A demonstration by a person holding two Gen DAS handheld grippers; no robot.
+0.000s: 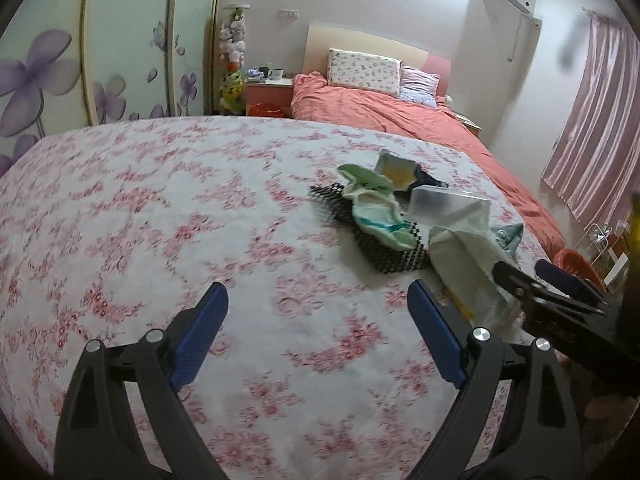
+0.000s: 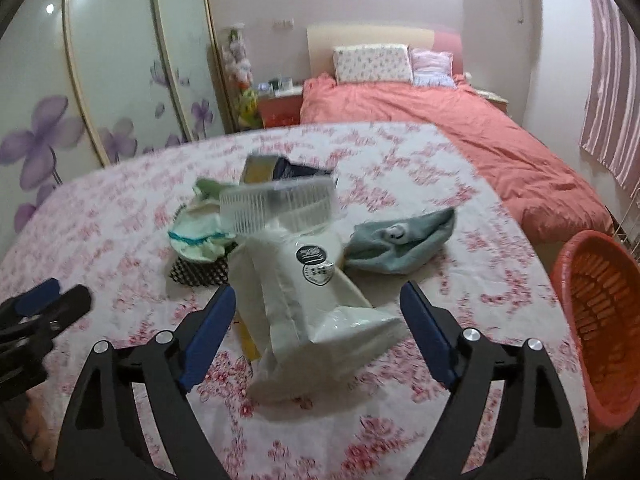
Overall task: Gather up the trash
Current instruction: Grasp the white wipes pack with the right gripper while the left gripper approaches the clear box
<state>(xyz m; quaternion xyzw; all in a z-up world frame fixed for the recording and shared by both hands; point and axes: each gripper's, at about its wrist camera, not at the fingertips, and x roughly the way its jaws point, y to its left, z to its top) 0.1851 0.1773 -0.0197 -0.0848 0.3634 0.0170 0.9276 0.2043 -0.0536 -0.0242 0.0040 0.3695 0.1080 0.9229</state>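
Note:
A heap of litter lies on the pink floral cover (image 2: 420, 184). It holds a white plastic pouch (image 2: 308, 300) with a round black label, a clear ribbed tub (image 2: 280, 208), a crumpled pale-green wrapper (image 2: 200, 232), a black-and-white chequered piece (image 2: 200, 272), a yellow-and-blue carton (image 2: 264, 168) and a teal cloth (image 2: 400, 240). My right gripper (image 2: 316, 308) is open with the pouch between its fingers, and the pads stand clear of it. My left gripper (image 1: 316, 300) is open over bare cover, left of the white pouch (image 1: 468, 264). The wrapper (image 1: 372, 208) and tub (image 1: 444, 204) lie beyond.
An orange slatted basket (image 2: 596, 320) stands at the right edge of the cover. Behind is a bed with a coral quilt (image 2: 460, 128) and pillows. A wardrobe with purple flowers (image 1: 48, 76) fills the left, and pink curtains (image 1: 592, 120) hang at the right.

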